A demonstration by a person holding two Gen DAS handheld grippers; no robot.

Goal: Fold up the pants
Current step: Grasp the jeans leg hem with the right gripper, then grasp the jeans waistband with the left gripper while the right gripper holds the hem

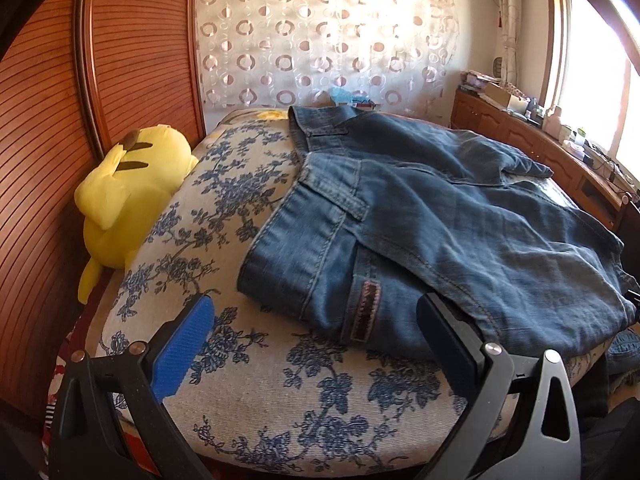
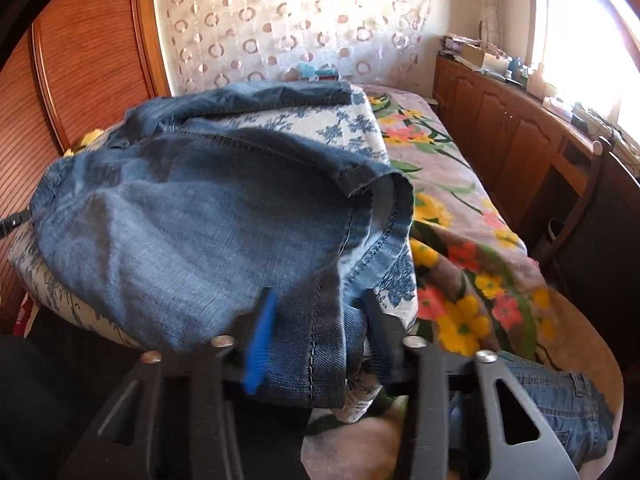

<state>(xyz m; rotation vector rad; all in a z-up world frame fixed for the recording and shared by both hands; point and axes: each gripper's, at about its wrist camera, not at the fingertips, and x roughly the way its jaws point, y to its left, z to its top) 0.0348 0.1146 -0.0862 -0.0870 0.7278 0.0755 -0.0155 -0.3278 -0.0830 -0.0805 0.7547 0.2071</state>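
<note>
Right gripper [image 2: 316, 332], its black jaws drawn in on a bunched fold of the faded blue denim pants [image 2: 192, 216], pinches the cloth near a stitched leg seam at the near edge of the cushion; the blue ribbed pad [image 2: 262, 340] sits against one side of the fold and the dark finger against the other. Left gripper [image 1: 316, 340] hovers with its jaws wide apart and nothing between them, just short of the pants' waistband [image 1: 304, 240], its right finger beside the brown leather label [image 1: 366, 310]. Both jean legs lie doubled over one another on a white cushion printed with blue flowers [image 1: 248, 380], the waistband toward the yellow plush toy [image 1: 124, 196] that leans on the slatted wooden wardrobe door [image 1: 48, 120]. Beyond the cushion a bedspread with red and yellow flowers [image 2: 460, 208] covers the bed, where a second pair of jeans [image 2: 552, 408] lies crumpled at the near corner. A sheer curtain patterned with rings [image 1: 320, 28] hangs at the back, and a wooden cabinet [image 2: 504, 120] runs under the sunlit window
</note>
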